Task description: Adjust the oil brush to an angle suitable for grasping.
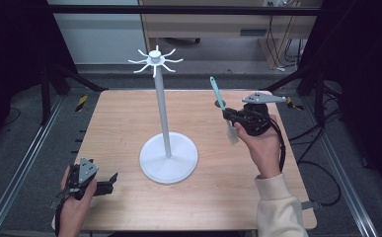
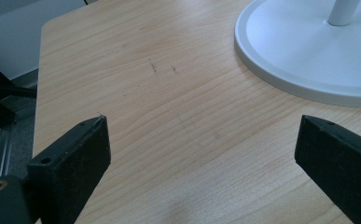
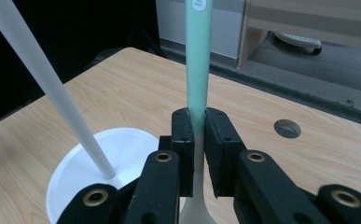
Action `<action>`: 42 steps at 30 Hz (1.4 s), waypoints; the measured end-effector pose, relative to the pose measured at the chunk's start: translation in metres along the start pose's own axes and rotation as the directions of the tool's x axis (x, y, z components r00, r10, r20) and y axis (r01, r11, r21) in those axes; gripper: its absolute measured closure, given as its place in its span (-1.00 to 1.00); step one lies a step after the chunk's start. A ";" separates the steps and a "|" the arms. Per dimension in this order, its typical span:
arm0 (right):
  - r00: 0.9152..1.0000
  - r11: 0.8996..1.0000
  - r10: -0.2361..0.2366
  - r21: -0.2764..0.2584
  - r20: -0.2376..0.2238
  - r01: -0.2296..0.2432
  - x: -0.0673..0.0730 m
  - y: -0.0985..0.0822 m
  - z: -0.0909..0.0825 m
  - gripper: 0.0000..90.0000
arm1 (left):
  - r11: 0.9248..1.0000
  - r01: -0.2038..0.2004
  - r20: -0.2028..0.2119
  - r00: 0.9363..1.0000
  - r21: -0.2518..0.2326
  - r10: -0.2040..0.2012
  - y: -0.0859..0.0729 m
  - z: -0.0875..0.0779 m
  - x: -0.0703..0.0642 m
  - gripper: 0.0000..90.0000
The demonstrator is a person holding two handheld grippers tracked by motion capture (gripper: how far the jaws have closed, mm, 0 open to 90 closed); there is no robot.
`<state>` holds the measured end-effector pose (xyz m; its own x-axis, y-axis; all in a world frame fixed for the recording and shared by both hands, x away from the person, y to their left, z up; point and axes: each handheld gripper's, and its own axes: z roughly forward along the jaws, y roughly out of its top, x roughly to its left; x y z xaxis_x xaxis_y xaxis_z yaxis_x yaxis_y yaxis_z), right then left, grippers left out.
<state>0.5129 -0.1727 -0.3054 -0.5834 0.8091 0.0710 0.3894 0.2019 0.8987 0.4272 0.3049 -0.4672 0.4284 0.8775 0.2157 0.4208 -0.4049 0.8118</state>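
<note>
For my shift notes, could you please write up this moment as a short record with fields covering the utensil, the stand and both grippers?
utensil: teal-handled utensil with a pale lower end, held off the table, handle pointing up
right gripper: right gripper, jaws shut on the utensil's handle
stand: white hook stand, upright on a round base at mid-table, hooks bare
left gripper: left gripper, jaws open, nothing between them, low over the table's near left part
table: wooden table
utensil to stand: apart, utensil right of the pole
</note>
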 end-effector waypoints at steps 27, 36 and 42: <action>0.994 0.988 -0.071 -0.144 -0.081 0.059 0.032 0.020 -0.030 0.83 | 1.000 -0.010 0.002 1.000 -0.005 0.010 0.001 0.002 0.002 -0.93; 0.990 0.979 -0.099 -0.185 -0.098 0.079 0.041 0.026 -0.042 0.83 | 1.000 -0.009 -0.002 1.000 -0.005 0.009 0.001 0.002 0.003 -0.93; 0.986 0.971 -0.122 -0.219 -0.111 0.096 0.049 0.031 -0.050 0.83 | 1.000 -0.014 -0.004 1.000 -0.004 0.014 0.002 0.003 0.002 -0.93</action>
<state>0.4607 -0.1545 -0.2526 -0.7024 0.7117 0.0081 0.1662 0.1528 0.9742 0.4310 0.3052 -0.4665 0.4312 0.8727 0.2290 0.4120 -0.4162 0.8106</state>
